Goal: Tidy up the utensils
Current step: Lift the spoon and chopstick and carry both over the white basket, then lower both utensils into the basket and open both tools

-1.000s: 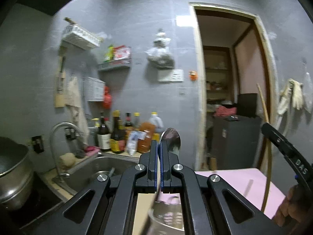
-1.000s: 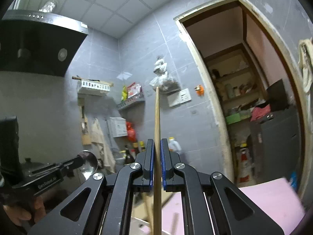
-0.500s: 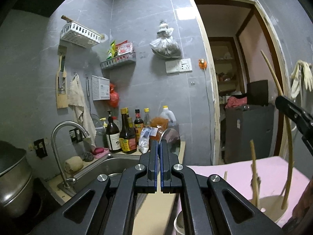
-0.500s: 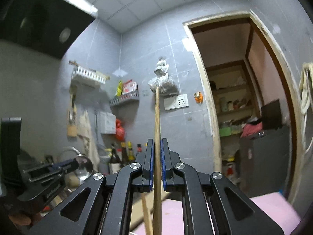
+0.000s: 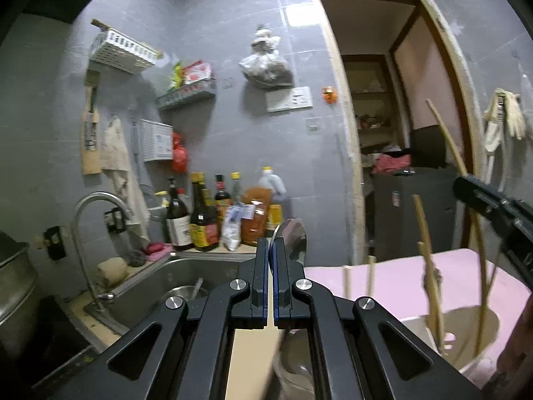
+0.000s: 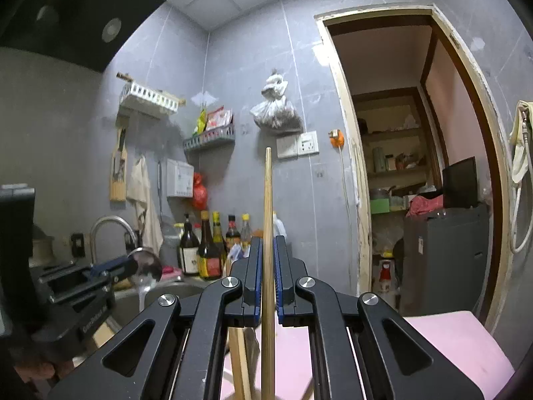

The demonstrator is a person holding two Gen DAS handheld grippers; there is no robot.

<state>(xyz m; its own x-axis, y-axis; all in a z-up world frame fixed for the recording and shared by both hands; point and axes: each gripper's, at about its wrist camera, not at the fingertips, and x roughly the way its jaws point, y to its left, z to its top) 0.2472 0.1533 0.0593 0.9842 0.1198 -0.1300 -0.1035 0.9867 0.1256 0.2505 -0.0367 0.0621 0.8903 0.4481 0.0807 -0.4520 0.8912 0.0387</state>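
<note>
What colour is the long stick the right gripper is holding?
Light brown, like plain wood. The stick shows best in the right wrist view, standing upright in the right gripper.

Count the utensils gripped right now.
2. A spoon sits in the shut left gripper, bowl up. A chopstick stands upright in the shut right gripper. Other chopsticks stand ungripped in a holder; some may be hidden.

Home kitchen: sink, faucet, sauce bottles, range hood.
</note>
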